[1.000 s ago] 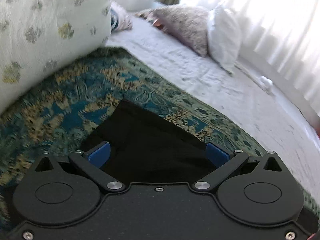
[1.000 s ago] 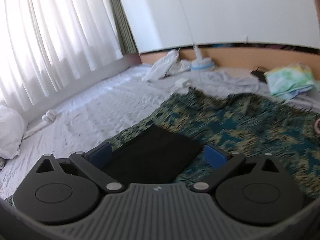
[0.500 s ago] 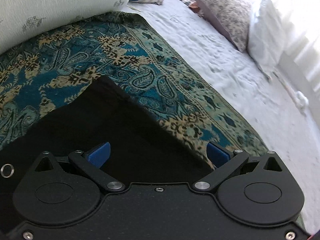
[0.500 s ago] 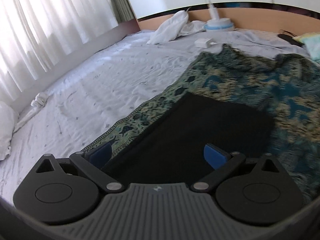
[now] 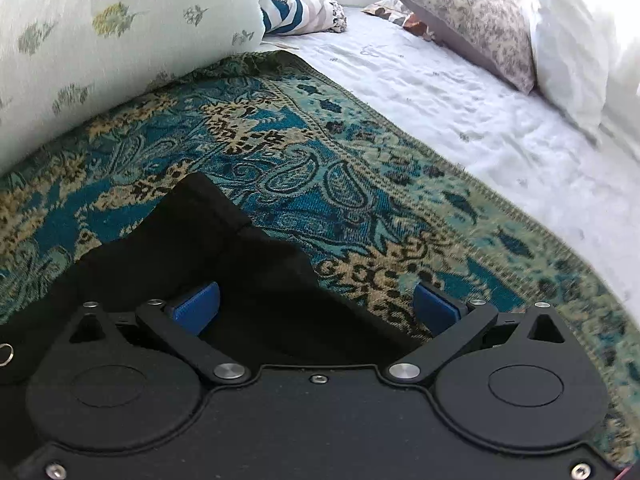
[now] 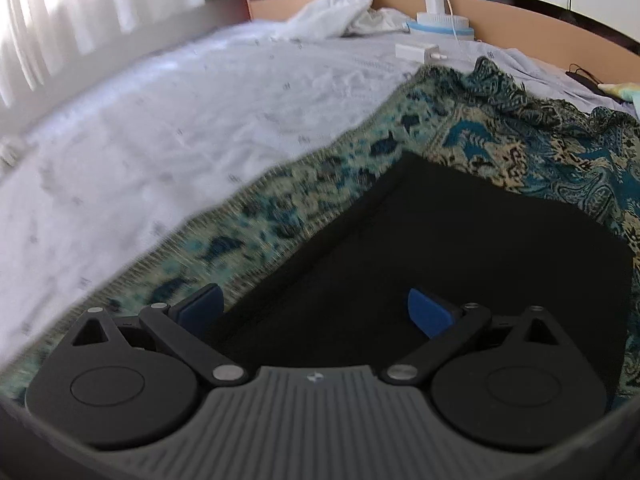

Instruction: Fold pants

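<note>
We see black pants (image 6: 460, 264) lying on the paisley throw (image 5: 320, 168). Left gripper (image 5: 316, 306) and right gripper (image 6: 314, 306) both hover over them, jaws spread, empty.

The left claw (image 5: 316, 306) was a matte black plastic body with two round discs, silver pivot screws on its linkage arms and blue finger pads (image 5: 198, 304). The right claw (image 6: 314, 308) had a grey ribbed housing bearing a small white mark, with the same discs and blue pads (image 6: 426, 314).
</note>
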The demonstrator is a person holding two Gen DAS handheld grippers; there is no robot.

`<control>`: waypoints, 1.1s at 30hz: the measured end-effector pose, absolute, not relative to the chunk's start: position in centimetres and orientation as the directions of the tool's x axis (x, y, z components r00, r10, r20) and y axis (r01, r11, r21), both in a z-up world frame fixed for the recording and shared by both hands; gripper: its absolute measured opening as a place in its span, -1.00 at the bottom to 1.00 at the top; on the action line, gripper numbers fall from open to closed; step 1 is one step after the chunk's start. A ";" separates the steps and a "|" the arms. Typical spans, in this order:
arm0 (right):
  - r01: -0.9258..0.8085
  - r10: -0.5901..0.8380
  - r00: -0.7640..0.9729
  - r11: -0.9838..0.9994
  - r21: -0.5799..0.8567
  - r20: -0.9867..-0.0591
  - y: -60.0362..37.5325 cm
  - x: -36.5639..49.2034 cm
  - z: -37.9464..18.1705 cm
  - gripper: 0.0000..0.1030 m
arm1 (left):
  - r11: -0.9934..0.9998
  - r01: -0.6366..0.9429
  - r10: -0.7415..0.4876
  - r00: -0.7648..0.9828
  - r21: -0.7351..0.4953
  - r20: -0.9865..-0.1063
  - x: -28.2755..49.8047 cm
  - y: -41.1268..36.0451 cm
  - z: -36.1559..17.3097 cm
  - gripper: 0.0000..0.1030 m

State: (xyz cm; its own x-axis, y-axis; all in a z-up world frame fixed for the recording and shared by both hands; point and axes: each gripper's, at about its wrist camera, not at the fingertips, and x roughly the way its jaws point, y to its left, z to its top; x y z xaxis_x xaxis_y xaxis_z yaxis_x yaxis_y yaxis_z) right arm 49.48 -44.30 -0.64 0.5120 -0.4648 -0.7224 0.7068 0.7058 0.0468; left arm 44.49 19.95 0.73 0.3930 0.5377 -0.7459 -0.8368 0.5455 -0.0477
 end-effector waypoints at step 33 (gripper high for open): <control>0.726 -0.432 0.629 0.624 0.289 -0.646 -50.3 36.1 5.6 -0.94 | 0.773 -0.616 0.418 0.673 -0.150 -0.610 33.0 19.6 8.2 -0.98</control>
